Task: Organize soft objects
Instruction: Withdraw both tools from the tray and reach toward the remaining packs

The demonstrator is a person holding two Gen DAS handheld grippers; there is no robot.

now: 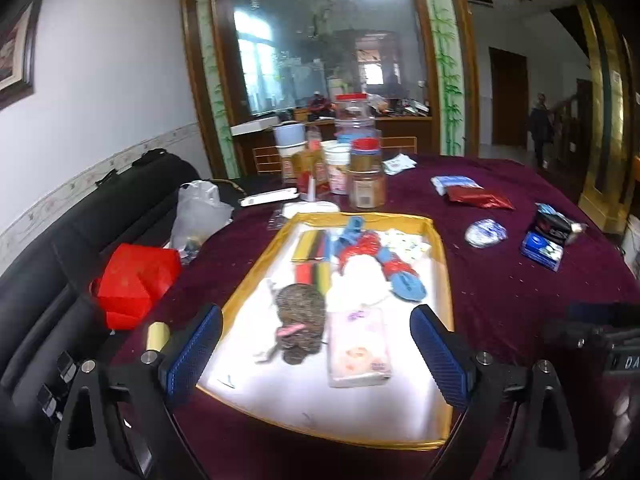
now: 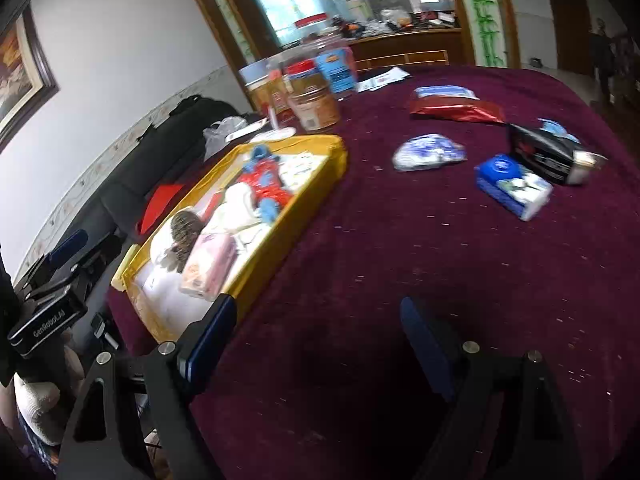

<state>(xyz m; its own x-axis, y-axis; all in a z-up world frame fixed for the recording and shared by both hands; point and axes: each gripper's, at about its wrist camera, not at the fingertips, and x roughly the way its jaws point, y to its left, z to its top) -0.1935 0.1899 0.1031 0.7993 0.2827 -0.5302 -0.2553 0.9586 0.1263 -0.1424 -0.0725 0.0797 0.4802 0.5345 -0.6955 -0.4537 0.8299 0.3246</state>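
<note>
A gold-rimmed tray (image 1: pixel 440 240) with a white floor holds a pink tissue pack (image 1: pixel 358 350), a brown knitted item (image 1: pixel 300 320), a red-and-blue cloth bundle (image 1: pixel 376 258) and striped sponges (image 1: pixel 312 246). My left gripper (image 1: pixel 316 354) hangs open over the tray's near end, nothing between its blue pads. In the right wrist view the tray (image 2: pixel 304 196) lies to the left. My right gripper (image 2: pixel 316 344) stands open over bare maroon cloth. Loose on the cloth are a blue-white pouch (image 2: pixel 430 152), a blue tissue pack (image 2: pixel 512 186), a red foil bag (image 2: pixel 456 110) and a black packet (image 2: pixel 548 154).
Jars and cups (image 1: pixel 360 172) crowd the table's far side behind the tray. A red bag (image 1: pixel 134 284) and a clear plastic bag (image 1: pixel 200 212) sit at the table's left edge, by a black sofa (image 1: pixel 60 240). A person (image 1: pixel 540 128) stands in the far doorway.
</note>
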